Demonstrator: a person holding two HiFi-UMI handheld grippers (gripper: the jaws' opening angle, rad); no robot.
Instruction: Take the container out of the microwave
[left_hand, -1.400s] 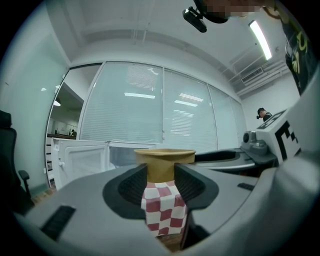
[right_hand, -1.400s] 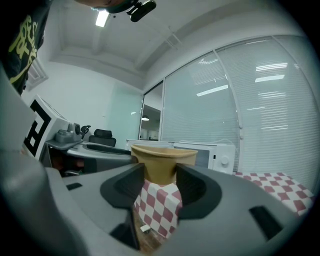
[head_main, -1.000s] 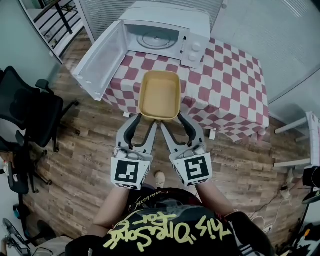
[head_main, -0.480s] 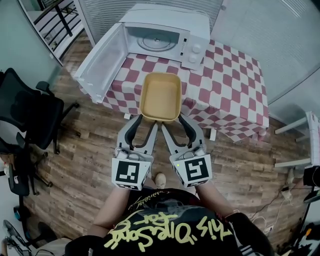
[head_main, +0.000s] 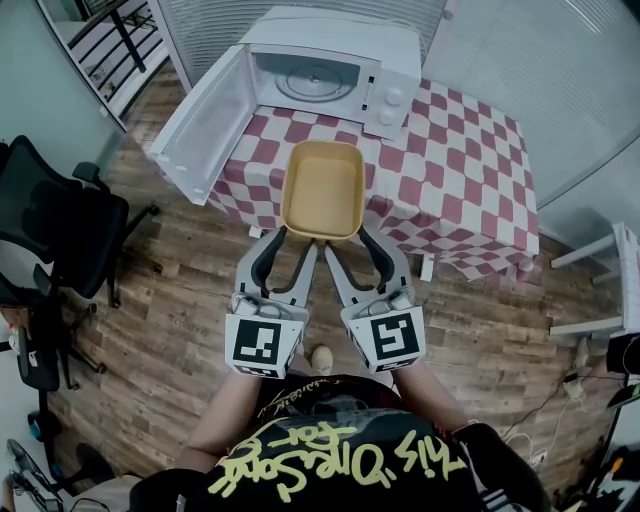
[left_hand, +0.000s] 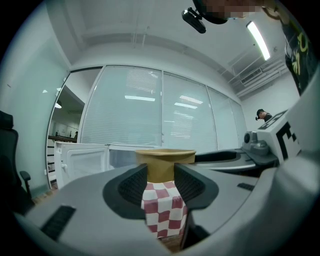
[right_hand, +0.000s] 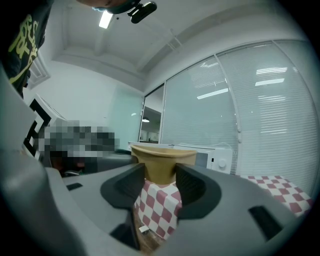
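The tan rectangular container (head_main: 321, 190) sits empty on the red-and-white checked table (head_main: 450, 170), at its near edge in front of the white microwave (head_main: 330, 70). The microwave door (head_main: 200, 120) hangs wide open to the left and its cavity holds only the glass plate. My left gripper (head_main: 294, 240) and right gripper (head_main: 346, 240) point level at the container's near rim, side by side, both open. In the left gripper view the container (left_hand: 162, 165) stands just beyond the open gripper (left_hand: 161, 187). It looks the same in the right gripper view, container (right_hand: 161, 167) beyond the gripper (right_hand: 160, 187).
A black office chair (head_main: 50, 230) stands on the wood floor at the left. The tablecloth hangs over the table's front edge below the container. The microwave's knobs (right_hand: 220, 160) show to the right of the container. Glass walls with blinds run behind the table.
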